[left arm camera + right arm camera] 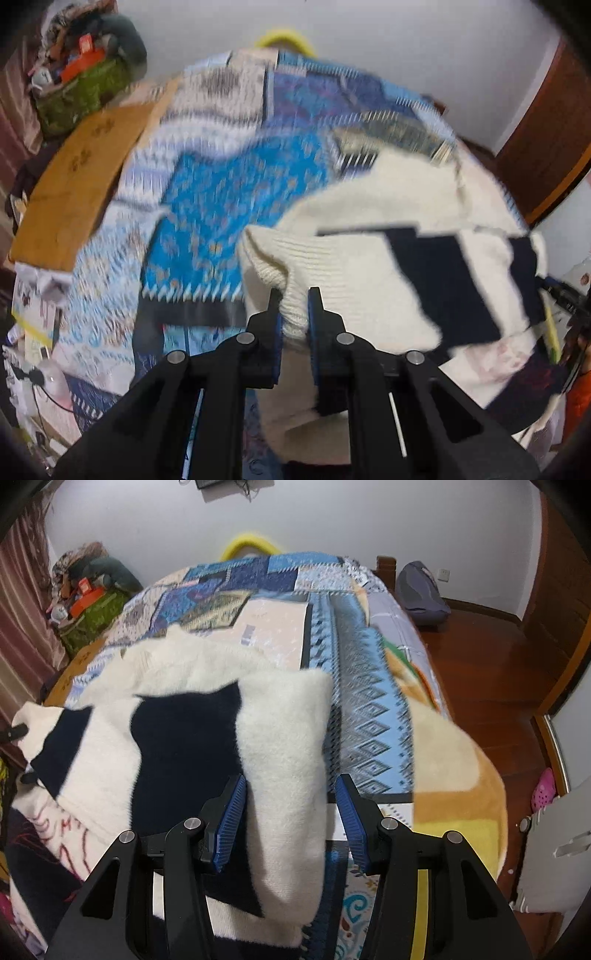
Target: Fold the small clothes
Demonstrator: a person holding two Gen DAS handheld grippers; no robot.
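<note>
Item: cream-and-navy sweater [280, 738], lying on the patchwork bedspread [369, 716] toward the near edge of the bed, partly folded so that one cream panel overlaps a navy block.

Your left gripper [293, 302]: jaws closed together on a bunched ribbed cream edge of the sweater (cuff or hem, you cannot tell which from this blurred view). The knit bulges between the blue pads and hangs below them.

Your right gripper [291, 812]: jaws standing well apart, the folded cream edge of the sweater lying between them and touching the left pad [231, 819]; the right pad sits clear of the cloth, over the blue diamond-pattern strip of the bedspread.

Surroundings: orange-and-yellow blanket [458, 775] along the right edge of the bed; wooden board [77, 184] at the left edge; green bag [81, 92] piled with clutter beyond the far left corner; yellow hoop [251, 544] behind the far edge; dark wooden floor [491, 657] to the right.
</note>
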